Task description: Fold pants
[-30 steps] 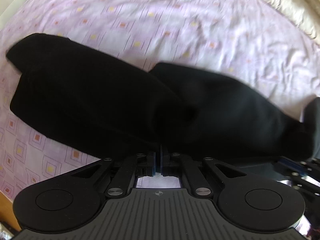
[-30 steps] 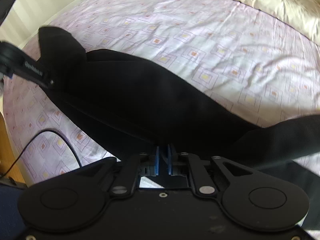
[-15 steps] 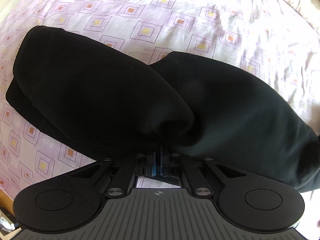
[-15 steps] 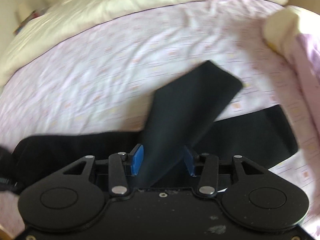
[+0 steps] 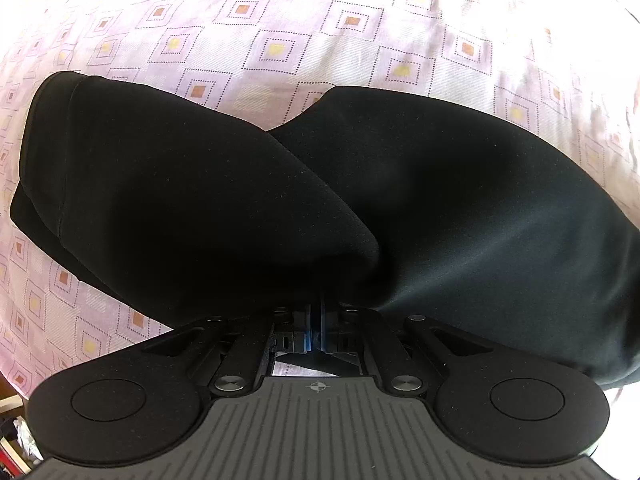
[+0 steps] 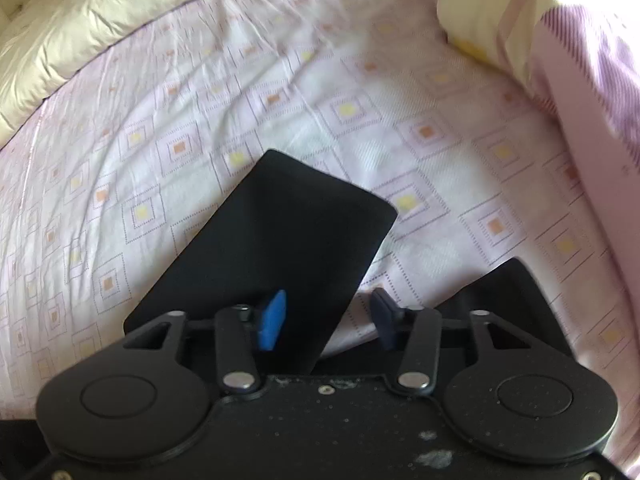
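Note:
Black pants (image 5: 248, 200) lie on a pink patterned bed sheet (image 5: 280, 40). In the left wrist view my left gripper (image 5: 315, 320) is shut on a fold of the pants, which bulge out to both sides of its closed blue pads. In the right wrist view my right gripper (image 6: 328, 314) is open and empty, low over the sheet. One black pant leg end (image 6: 276, 240) lies flat in front of it, overlapping the left blue pad (image 6: 272, 320). The other leg end (image 6: 500, 300) lies to the right.
A cream duvet (image 6: 88, 20) is bunched along the far side of the bed. A cream pillow (image 6: 480, 12) and a purple striped cover (image 6: 592, 72) lie at the right. Bare sheet (image 6: 320, 92) stretches beyond the leg ends.
My right gripper let go of the pants, opened wide and swung toward the leg ends. My left gripper kept its hold and moved lower, closer to the sheet.

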`<state>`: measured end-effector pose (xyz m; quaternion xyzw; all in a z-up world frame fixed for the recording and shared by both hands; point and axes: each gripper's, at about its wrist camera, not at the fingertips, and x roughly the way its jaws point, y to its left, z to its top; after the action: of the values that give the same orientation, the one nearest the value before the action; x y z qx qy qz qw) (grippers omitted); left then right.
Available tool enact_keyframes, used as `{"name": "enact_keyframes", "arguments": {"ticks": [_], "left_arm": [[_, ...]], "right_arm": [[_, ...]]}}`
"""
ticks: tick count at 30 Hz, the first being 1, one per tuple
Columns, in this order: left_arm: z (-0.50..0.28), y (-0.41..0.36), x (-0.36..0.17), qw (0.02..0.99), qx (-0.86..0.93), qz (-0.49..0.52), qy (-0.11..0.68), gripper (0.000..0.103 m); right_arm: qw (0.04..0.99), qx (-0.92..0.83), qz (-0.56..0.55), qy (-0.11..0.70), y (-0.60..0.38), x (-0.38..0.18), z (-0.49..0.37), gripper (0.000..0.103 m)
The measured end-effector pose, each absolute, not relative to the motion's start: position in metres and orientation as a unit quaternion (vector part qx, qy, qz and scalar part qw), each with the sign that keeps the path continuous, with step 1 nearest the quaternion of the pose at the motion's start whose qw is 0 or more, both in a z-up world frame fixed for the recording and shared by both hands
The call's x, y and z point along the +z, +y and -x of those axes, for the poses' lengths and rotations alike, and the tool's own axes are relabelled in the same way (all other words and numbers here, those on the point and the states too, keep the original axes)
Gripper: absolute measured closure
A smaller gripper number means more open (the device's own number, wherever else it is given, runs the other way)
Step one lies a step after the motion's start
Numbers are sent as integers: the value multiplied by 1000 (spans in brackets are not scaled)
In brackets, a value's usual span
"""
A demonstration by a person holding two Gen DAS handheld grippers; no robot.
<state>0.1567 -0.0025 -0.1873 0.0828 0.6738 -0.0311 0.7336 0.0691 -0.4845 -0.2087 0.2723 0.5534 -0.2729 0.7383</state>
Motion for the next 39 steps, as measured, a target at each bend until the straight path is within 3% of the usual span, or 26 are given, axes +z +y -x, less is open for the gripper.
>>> {"name": "enact_keyframes", "arguments": {"ticks": [2,11,20,39], "left_arm": [[-156,-4,-187,734,-32,-83,673,99],[-150,9,-176,744,-46,-76,662,99],[-138,7,-176,757,-60,-97,643,99],[-92,9,-164,781,-44,-71,619,99]], "right_arm": [[745,-260,-262,555,-481,-204,-76,96],[833,-246,-182,461,-444,-94,-37,98],[757,-302,-193,546,-461,-163,42,97],[763,-294,-190,543,-474,-170,50,97]]}}
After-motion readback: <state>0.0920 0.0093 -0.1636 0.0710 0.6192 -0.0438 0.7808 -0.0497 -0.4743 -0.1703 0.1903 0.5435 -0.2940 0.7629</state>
